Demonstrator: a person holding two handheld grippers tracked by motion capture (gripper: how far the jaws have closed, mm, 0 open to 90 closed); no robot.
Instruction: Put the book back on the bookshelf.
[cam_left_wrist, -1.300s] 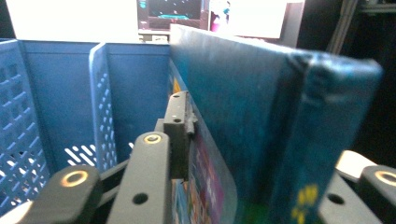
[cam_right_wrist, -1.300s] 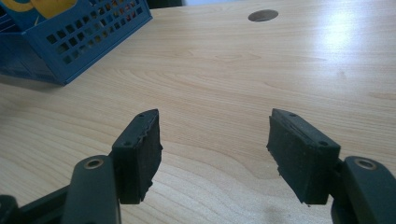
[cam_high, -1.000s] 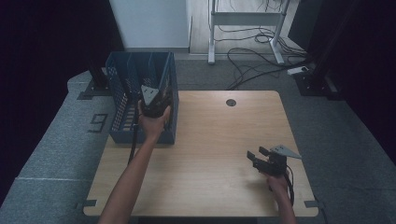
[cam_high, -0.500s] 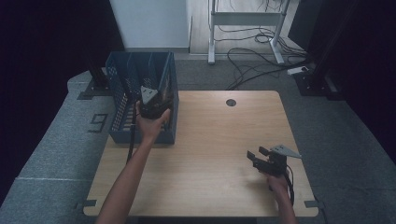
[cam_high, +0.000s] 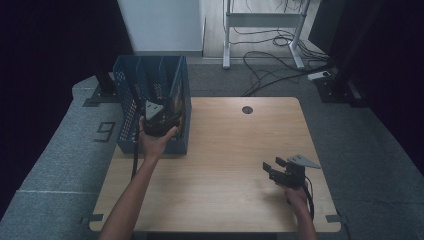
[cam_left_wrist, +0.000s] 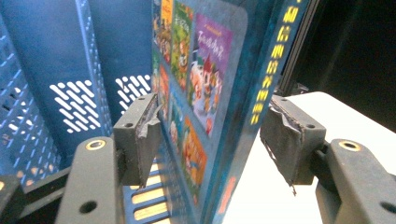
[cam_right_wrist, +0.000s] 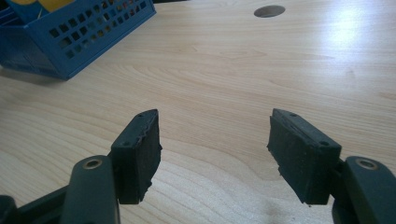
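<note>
Change: my left hand-held gripper (cam_left_wrist: 212, 140) has just been opening its jaws – the thin picture book with a dark teal cover and bright cartoon panels (cam_left_wrist: 205, 88) stands between them, but the right pad (cam_left_wrist: 292, 140) is plainly off the spine, and the left pad (cam_left_wrist: 137, 137) sits just beside the cover; I cannot tell whether it touches.
Meaning for the task: I judge the filing step done – the book is let go and stands on its own, so the next move is to draw the left hand-held gripper back without tipping it.
Where the book is: upright, slightly tilted, in the right-hand slot of the blue perforated plastic file basket (cam_high: 131, 95), which sits at the far-left corner of the pale wooden surface (cam_high: 225, 150).
Left hand-held gripper, from above (cam_high: 159, 120): at the basket's near right edge, released.
Right hand-held gripper (cam_high: 272, 167): jaws spread, nothing between them, resting low over the bare surface near the right edge, well apart from the basket.
Writing: yellow characters run down the book's spine (cam_left_wrist: 273, 60) – too blurred for me to read; a title on the purple panel is illegible too.
Floor marking: a pale figure "9" (cam_high: 105, 131) on the grey floor mat left of the surface.
</note>
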